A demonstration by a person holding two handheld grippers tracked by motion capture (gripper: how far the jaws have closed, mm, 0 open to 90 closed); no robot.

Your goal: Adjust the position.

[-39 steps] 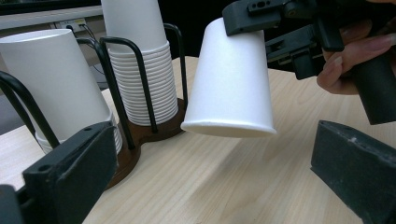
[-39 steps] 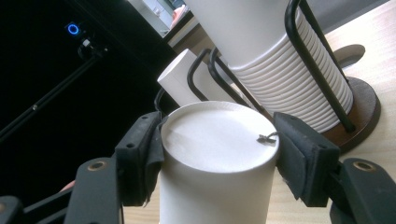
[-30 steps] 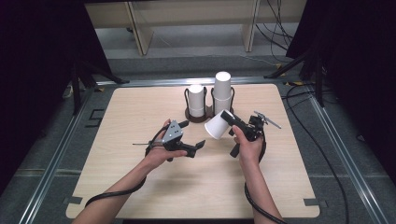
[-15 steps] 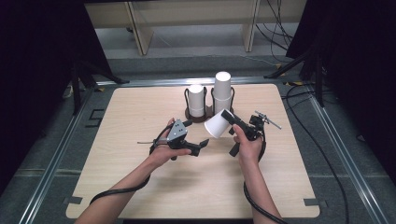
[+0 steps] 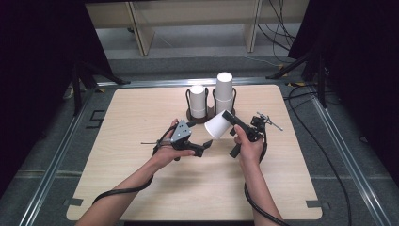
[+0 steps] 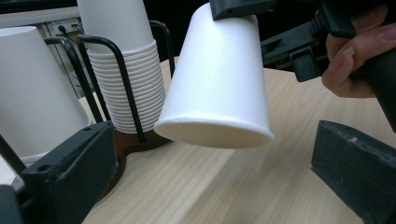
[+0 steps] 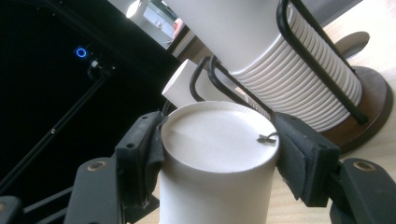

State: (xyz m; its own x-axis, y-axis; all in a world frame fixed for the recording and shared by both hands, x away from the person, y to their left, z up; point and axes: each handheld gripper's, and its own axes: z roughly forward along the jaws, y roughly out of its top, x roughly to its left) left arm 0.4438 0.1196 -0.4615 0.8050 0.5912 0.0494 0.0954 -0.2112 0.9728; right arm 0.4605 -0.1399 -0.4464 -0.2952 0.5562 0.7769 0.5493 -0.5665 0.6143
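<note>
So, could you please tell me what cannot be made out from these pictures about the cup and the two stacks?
- Inside of the white paper cup: left gripper view shows its rim edge-on; high view too small.
- Top of the taller white cup stack: cut off by the upper edge in both gripper views.
- Shorter cup stack: its count is too small in the high view; cut by the left edge in the left gripper view.
- Black wire holder's wooden base: mostly hidden by the stacks.

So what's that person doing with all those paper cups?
A person holds a gripper in each hand. The right gripper is clamped near the closed bottom end of one white paper cup, holding it tilted above the table. The left gripper sits just below it with its jaws open, gripping nothing. Behind them, two stacks of cups stand in a black wire holder.
</note>
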